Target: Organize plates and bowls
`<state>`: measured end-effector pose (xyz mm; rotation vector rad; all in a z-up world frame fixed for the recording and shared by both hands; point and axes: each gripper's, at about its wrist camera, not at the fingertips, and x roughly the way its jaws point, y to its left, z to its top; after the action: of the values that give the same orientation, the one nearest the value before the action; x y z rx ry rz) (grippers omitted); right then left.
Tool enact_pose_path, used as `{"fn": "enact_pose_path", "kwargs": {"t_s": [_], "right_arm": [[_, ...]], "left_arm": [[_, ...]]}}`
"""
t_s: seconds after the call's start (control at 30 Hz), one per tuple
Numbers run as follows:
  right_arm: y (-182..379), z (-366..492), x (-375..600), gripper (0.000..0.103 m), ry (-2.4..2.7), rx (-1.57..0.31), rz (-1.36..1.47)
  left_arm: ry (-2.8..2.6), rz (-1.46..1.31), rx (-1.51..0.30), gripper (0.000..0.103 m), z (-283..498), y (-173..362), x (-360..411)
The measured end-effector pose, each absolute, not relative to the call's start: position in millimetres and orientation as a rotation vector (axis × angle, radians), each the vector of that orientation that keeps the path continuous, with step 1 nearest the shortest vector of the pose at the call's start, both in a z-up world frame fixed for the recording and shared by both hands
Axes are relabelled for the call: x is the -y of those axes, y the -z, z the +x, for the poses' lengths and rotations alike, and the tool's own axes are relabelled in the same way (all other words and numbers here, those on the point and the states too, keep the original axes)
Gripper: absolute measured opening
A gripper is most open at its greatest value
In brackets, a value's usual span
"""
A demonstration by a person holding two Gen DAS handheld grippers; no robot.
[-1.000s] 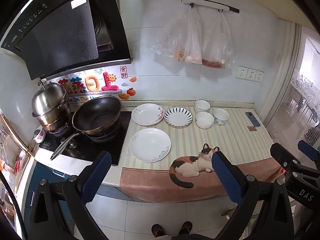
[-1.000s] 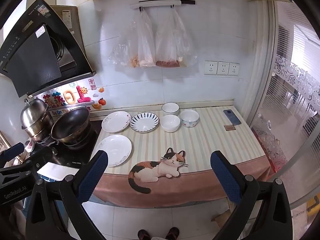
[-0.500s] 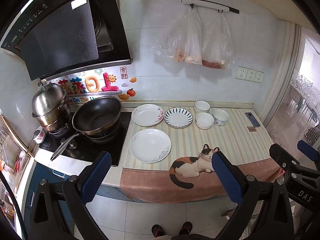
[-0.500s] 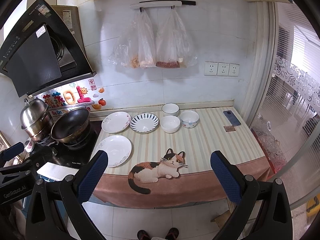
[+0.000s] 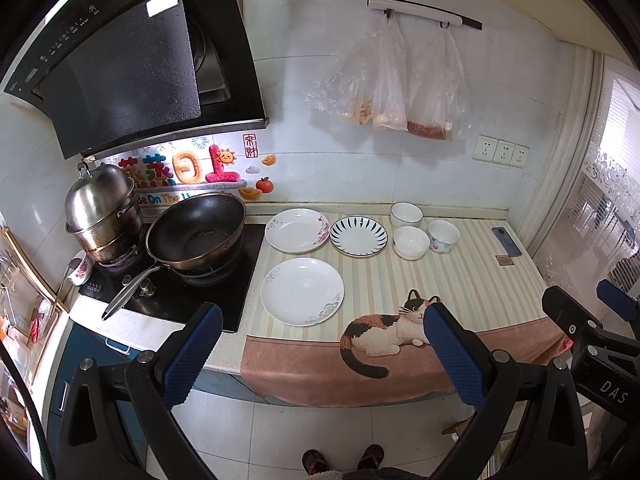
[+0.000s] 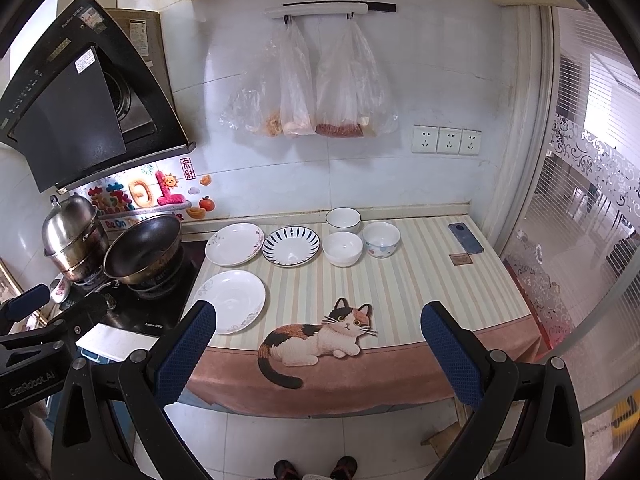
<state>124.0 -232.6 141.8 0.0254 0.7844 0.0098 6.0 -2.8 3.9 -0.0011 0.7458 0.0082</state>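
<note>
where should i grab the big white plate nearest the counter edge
Pinch the near rim of the white plate, coming from the front counter edge. It lies flat with a raised lip and open mat on that side; the stove crowds its left. The open left hand-held gripper probably lines up best.

A: Where does the left wrist view look from?
B: High, well back, facing the counter (image 5: 460, 280) beyond its spread fingers (image 5: 192, 354).
A: The right?
B: Same counter (image 6: 420, 280), past its fingers (image 6: 186, 356), from farther right.
</note>
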Motion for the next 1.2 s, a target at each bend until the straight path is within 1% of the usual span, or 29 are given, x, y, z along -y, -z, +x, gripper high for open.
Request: {"fn": "enact_pose_path", "kwargs": {"t_s": [1.2], "right_arm": [[-143.3,129.7,230.9,0.103,-0.012,-0.785,0.029]], "left_arm": [[-0.008,-0.013,-0.737,0.103,4.6,-4.7,-3.1]]}}
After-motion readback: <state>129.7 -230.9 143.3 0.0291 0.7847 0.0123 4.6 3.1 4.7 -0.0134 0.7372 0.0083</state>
